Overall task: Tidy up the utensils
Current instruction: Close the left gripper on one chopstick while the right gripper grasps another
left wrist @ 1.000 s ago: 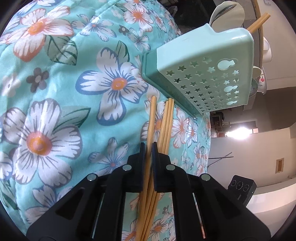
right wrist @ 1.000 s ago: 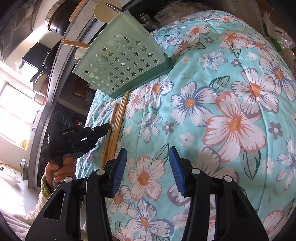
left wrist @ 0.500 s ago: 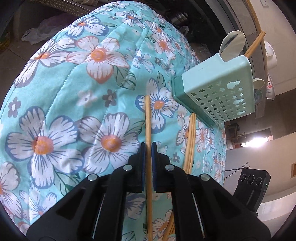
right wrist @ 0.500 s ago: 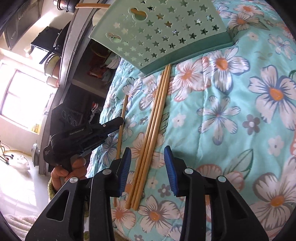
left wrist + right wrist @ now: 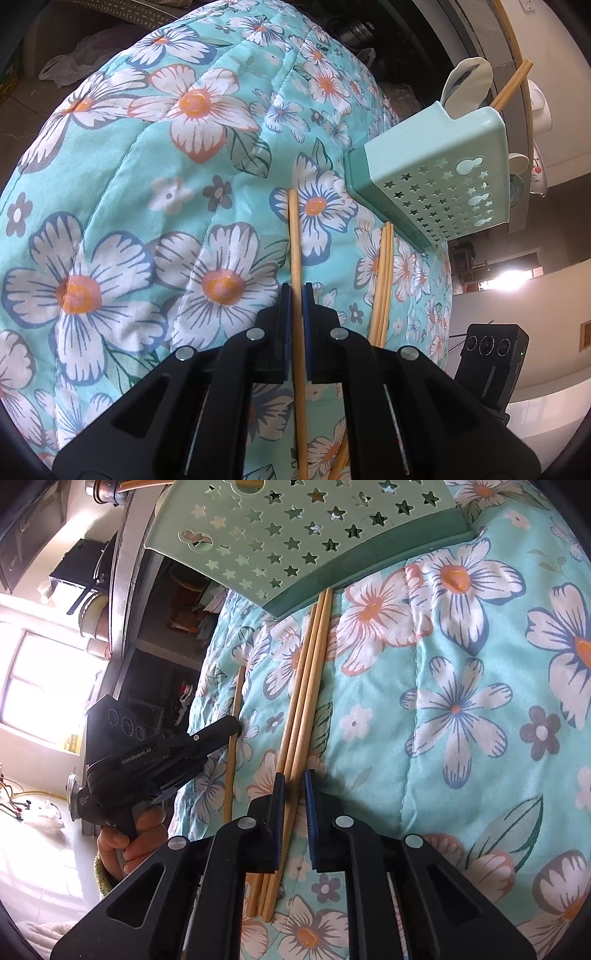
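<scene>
My left gripper (image 5: 296, 291) is shut on one wooden chopstick (image 5: 294, 236) and holds it above the floral quilt (image 5: 147, 184). That chopstick also shows in the right wrist view (image 5: 233, 731), gripped by the left gripper (image 5: 236, 726). Three more chopsticks (image 5: 304, 686) lie together on the quilt, also seen in the left wrist view (image 5: 382, 280). My right gripper (image 5: 294, 786) is nearly closed around this bundle, its jaws on either side. A mint green utensil holder (image 5: 432, 177) with star holes stands beyond, holding a white spoon (image 5: 467, 83) and a chopstick (image 5: 511, 85).
The utensil holder (image 5: 295, 535) fills the top of the right wrist view, just past the chopsticks' far ends. The quilt's edge drops off to the floor on the left side (image 5: 192, 738). A dark shelf with pots (image 5: 103, 602) stands behind.
My left gripper has lifted its chopstick away from the bundle. My right gripper has moved onto the three chopsticks and narrowed its jaws around them.
</scene>
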`<action>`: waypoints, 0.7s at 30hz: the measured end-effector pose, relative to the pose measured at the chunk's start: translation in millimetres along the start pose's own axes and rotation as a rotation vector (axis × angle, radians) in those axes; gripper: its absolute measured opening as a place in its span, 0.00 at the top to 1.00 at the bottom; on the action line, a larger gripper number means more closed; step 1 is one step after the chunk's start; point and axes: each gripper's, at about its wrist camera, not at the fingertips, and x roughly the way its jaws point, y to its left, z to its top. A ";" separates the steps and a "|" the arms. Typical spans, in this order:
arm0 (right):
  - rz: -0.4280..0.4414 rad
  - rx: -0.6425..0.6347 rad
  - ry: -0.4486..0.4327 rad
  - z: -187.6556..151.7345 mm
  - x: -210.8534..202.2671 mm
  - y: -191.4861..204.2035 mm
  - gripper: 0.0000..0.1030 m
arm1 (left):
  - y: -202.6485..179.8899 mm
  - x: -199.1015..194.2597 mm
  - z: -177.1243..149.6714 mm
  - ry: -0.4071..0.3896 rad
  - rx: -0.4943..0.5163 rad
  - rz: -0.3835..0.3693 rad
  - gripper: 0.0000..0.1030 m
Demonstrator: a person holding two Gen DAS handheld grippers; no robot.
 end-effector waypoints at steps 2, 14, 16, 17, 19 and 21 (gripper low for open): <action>0.007 0.005 -0.001 0.0 0.0 -0.9 0.91 | -0.2 -0.1 -0.1 0.000 0.001 0.000 0.95; 0.062 0.072 0.014 -1.1 -32.5 -29.4 0.94 | -2.5 2.8 -0.9 0.002 0.000 0.003 0.95; 0.052 0.096 0.014 -5.8 -41.1 -37.3 0.94 | -2.4 2.5 -0.7 0.002 -0.001 0.003 0.95; 0.048 0.111 0.016 -9.4 -46.9 -42.5 0.94 | -2.3 2.3 -0.6 0.002 0.000 0.003 0.95; 0.034 0.134 0.017 -15.5 -59.0 -52.5 0.94 | -2.5 2.8 -0.9 0.003 -0.001 0.001 0.95; 0.013 0.151 0.014 -22.1 -68.9 -60.5 0.94 | -2.8 3.3 -1.1 0.004 -0.002 0.001 0.95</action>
